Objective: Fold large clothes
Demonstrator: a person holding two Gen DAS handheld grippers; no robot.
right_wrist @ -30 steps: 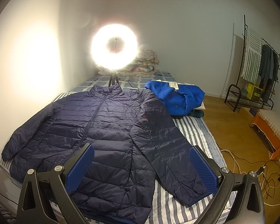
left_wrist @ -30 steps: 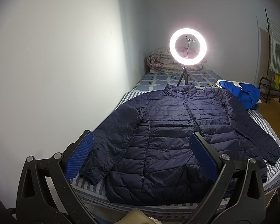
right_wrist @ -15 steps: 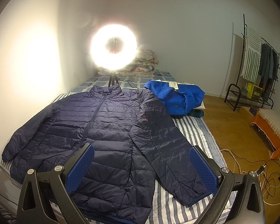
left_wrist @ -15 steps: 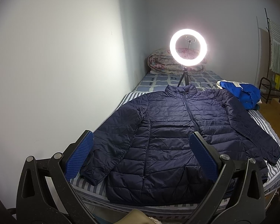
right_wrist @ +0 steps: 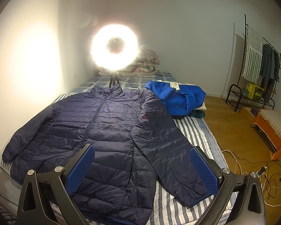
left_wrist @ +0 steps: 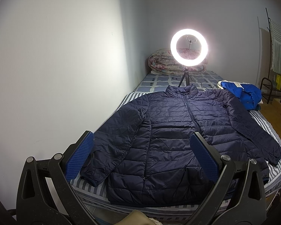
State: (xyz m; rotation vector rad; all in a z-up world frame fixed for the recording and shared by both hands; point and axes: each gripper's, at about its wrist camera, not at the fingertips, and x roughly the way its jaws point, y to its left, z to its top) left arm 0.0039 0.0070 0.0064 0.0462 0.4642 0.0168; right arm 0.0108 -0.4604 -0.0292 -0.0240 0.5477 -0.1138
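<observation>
A navy quilted puffer jacket (left_wrist: 170, 131) lies flat and zipped on the striped bed, collar away from me, both sleeves spread out; it also shows in the right wrist view (right_wrist: 103, 131). My left gripper (left_wrist: 140, 157) is open and empty, held above the jacket's near hem, toward its left sleeve. My right gripper (right_wrist: 140, 168) is open and empty above the hem, its right finger near the right sleeve cuff (right_wrist: 193, 195). Neither touches the jacket.
A lit ring light on a tripod (left_wrist: 188, 49) stands on the bed behind the collar, glaring in the right wrist view (right_wrist: 114, 46). A blue garment (right_wrist: 178, 99) lies at the bed's right. Folded quilts (left_wrist: 166, 63), a wall left, clothes rack (right_wrist: 256, 71) and floor cables (right_wrist: 252, 170) right.
Both grippers stay open and almost still; the left wrist view has drifted very slightly, so the jacket sits a touch lower in it.
</observation>
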